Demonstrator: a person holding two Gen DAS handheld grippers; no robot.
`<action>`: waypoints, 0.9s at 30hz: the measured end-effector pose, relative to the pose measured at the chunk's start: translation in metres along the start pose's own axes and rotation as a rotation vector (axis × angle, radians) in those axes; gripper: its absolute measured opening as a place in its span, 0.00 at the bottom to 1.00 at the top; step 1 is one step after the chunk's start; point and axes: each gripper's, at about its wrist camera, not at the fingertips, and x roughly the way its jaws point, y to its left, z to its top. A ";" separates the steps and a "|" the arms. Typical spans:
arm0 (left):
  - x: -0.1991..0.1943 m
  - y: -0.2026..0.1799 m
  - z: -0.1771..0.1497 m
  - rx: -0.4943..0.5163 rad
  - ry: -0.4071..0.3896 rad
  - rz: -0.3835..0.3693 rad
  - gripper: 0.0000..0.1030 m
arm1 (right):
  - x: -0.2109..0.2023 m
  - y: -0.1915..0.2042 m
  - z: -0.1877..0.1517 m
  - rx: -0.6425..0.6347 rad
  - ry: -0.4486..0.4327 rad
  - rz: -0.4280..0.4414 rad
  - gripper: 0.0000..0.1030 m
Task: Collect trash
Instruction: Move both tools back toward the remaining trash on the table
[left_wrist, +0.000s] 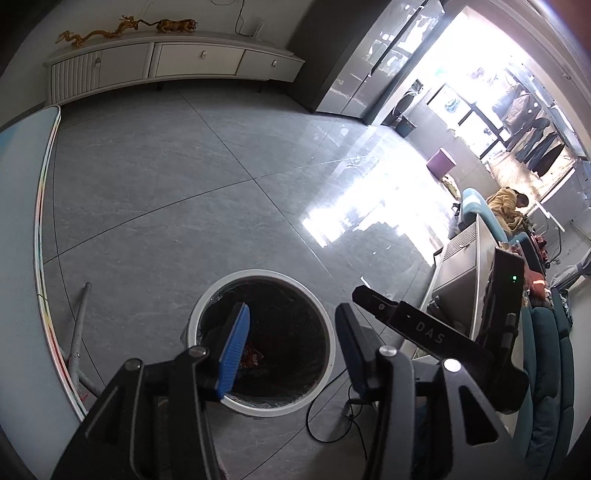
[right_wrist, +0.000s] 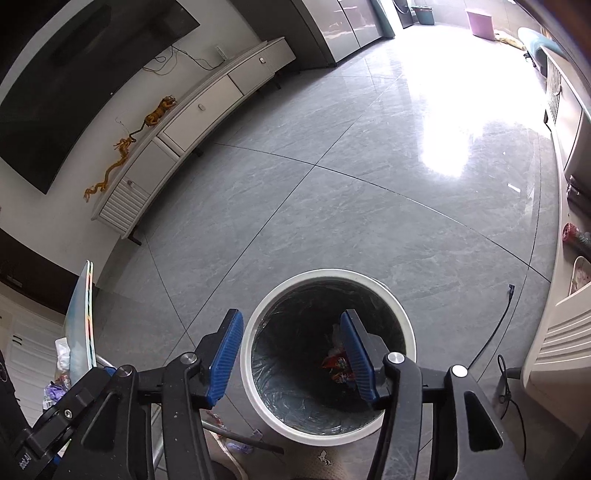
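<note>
A round white trash bin (left_wrist: 328, 354) with a dark liner stands on the grey tile floor; it also shows in the right wrist view (right_wrist: 325, 275). Red and white wrappers (right_wrist: 334, 363) lie at its bottom, seen faintly in the left wrist view (left_wrist: 253, 356). My left gripper (left_wrist: 291, 349) hovers above the bin, open and empty, blue pads apart. My right gripper (right_wrist: 291, 356) also hovers above the bin, open and empty. The right gripper's body (left_wrist: 424, 328) shows at the right of the left wrist view.
A glass-topped table edge (left_wrist: 40, 229) is at the left, with small items near it (right_wrist: 61, 373). A white TV cabinet (left_wrist: 166, 62) lines the far wall. A cable (right_wrist: 498, 325) lies on the floor at the right beside a white unit (right_wrist: 557, 343). A sofa (left_wrist: 546, 350) is at the right.
</note>
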 end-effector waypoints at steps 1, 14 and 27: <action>-0.005 0.001 0.000 0.004 -0.007 0.005 0.45 | -0.003 0.002 0.000 -0.002 -0.007 0.003 0.51; -0.067 0.004 -0.019 0.045 -0.107 0.068 0.45 | -0.048 0.033 -0.001 -0.043 -0.101 0.056 0.51; -0.144 0.033 -0.039 0.013 -0.204 0.090 0.45 | -0.088 0.080 -0.016 -0.131 -0.160 0.115 0.51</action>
